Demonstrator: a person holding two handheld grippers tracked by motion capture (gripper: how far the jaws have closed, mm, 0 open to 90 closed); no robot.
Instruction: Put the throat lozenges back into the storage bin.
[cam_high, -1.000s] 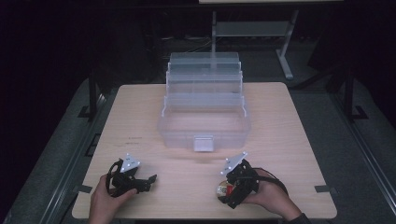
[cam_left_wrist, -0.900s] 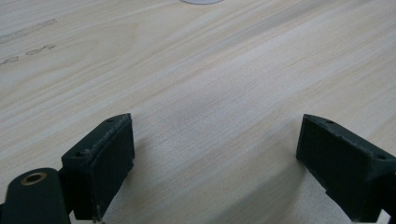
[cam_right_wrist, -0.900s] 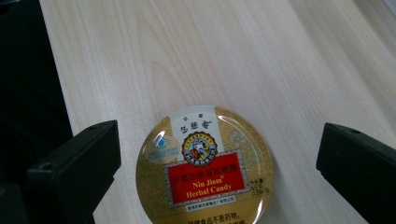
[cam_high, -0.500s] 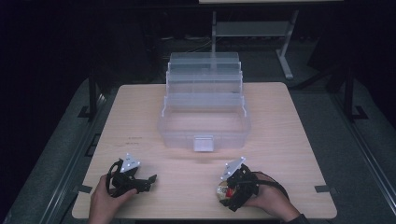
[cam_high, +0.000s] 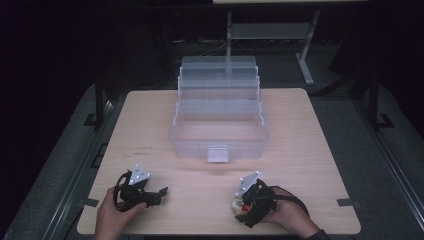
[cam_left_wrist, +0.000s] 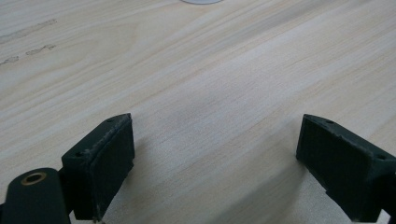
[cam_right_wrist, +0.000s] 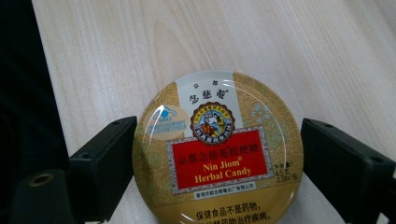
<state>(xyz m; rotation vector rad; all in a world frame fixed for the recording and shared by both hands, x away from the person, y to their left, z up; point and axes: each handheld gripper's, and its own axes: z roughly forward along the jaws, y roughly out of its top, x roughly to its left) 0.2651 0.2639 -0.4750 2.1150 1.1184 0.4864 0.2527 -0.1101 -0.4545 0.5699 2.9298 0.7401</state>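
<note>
A round gold tin (cam_right_wrist: 217, 154) with a red "Nin Jiom Herbal Candy" label lies flat on the wooden table (cam_high: 310, 150), near the front edge on the right. My right gripper (cam_right_wrist: 218, 140) has just been closing on it, and both black pads now touch the tin's sides. From the high view the tin (cam_high: 236, 205) peeks out under the right gripper (cam_high: 241, 209), which a hand holds. My left gripper (cam_high: 162, 191) rests low at the front left. Its jaws stand wide apart in the left gripper view (cam_left_wrist: 215, 140), with bare wood between them.
A clear plastic tiered organizer box (cam_high: 218, 145) stands open at the table's middle, its trays stepped up toward the far side. The table's front edge runs just behind both hands. A metal stand (cam_high: 270, 32) sits on the dark floor beyond the table.
The right hand and its gripper have edged slightly toward the front edge, settling lower over the tin. The left hand and the box have not moved.
</note>
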